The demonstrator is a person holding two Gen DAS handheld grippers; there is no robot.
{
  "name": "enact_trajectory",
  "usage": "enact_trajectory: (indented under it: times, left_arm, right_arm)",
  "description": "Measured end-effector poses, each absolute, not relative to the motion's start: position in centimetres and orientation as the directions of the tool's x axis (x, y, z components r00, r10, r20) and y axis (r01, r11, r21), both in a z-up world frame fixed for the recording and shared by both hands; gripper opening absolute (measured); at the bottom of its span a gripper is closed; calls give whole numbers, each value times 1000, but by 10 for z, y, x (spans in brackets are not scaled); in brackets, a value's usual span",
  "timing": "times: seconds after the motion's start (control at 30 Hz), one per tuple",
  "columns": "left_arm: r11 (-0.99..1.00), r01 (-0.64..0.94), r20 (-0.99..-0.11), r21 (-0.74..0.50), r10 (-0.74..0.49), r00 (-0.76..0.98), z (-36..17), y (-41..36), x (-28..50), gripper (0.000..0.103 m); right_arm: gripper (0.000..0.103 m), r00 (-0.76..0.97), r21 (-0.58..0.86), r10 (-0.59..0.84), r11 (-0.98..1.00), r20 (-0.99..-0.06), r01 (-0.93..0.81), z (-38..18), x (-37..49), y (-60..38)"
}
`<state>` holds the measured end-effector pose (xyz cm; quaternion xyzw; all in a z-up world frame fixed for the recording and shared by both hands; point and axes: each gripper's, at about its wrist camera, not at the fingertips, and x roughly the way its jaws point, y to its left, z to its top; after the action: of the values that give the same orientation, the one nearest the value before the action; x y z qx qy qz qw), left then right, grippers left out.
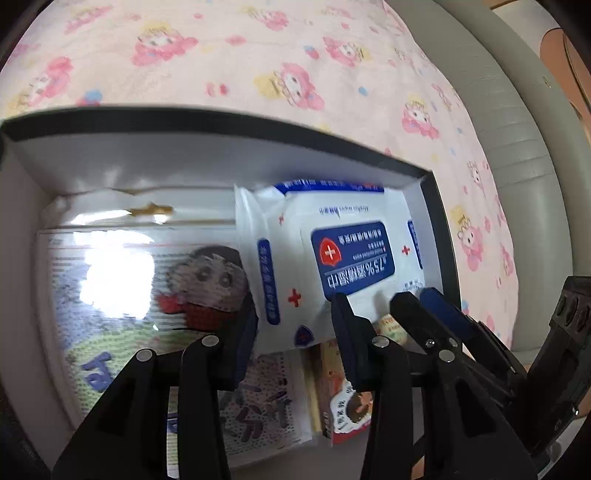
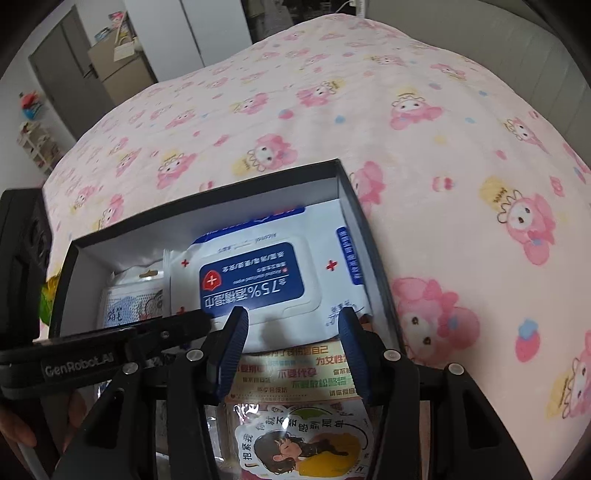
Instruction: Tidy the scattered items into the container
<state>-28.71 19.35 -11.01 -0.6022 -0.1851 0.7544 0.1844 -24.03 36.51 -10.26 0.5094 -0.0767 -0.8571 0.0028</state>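
Two grippers over one dark-rimmed box, white inside, set on a pink cartoon-print blanket. Holds a white pack of alcohol wipes with a blue label, lying flat against the far right corner. Beside it on the left, a glossy bag with a knitted cartoon-boy picture, glare across its plastic. Nearer the cameras, a flat packet with a yellow printed card and a cartoon girl sticker, partly under the wipes pack's near edge.

Left gripper: jaws wide apart, nothing between them but the near corner of the wipes pack below; left blue pad over the cartoon-boy bag, right pad over the pack's near edge. Contact with either not clear from this angle.

Right gripper: also spread wide, empty, blue ribbed pads hanging over the seam between the wipes pack and the yellow-card packet. Touching or just above, cannot tell.

Left gripper's black finger crossing in from the left in the right wrist view, tip near the wipes pack's near left corner. Grey padded bed edge beyond the blanket; pale wardrobe doors and a cardboard carton farther off.
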Motion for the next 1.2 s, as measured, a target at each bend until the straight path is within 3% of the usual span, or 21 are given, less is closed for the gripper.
enact_trajectory:
  times: [0.17, 0.3, 0.43, 0.57, 0.73, 0.9, 1.07, 1.2]
  left_arm:
    - [-869, 47, -830, -493, 453, -325, -103, 165, -284, 40]
    - [-871, 74, -849, -485, 449, -280, -118, 165, -294, 40]
    - [-884, 32, -856, -466, 441, -269, -120, 174, -292, 40]
    - [-839, -1, -822, -544, 534, -198, -126, 194, -296, 40]
    - [-867, -75, -844, -493, 498, -200, -118, 212, -293, 50]
    - [-861, -78, -838, -502, 507, -202, -111, 202, -289, 50]
    - [-901, -134, -854, -412, 433, -287, -85, 198, -281, 50]
    - [-931, -189, -848, -314, 364, -384, -49, 191, -274, 62]
  right_arm:
    - [47, -479, 117, -83, -992, -874, -43, -104, -243, 357]
    - [49, -462, 71, -63, -997, -885, 0, -110, -244, 344]
    - [49, -431, 94, -90, -996, -898, 13, -114, -245, 341]
    - [49, -432, 72, -69, -997, -899, 11, -115, -244, 340]
    - [49, -428, 68, -65, -998, -901, 10, -117, -243, 341]
    - [49, -429, 71, -69, -997, -901, 11, -115, -243, 341]
    - [50, -452, 70, -60, -998, -890, -5, -103, -235, 340]
    - [56, -474, 57, -40, -998, -880, -22, -91, -227, 338]
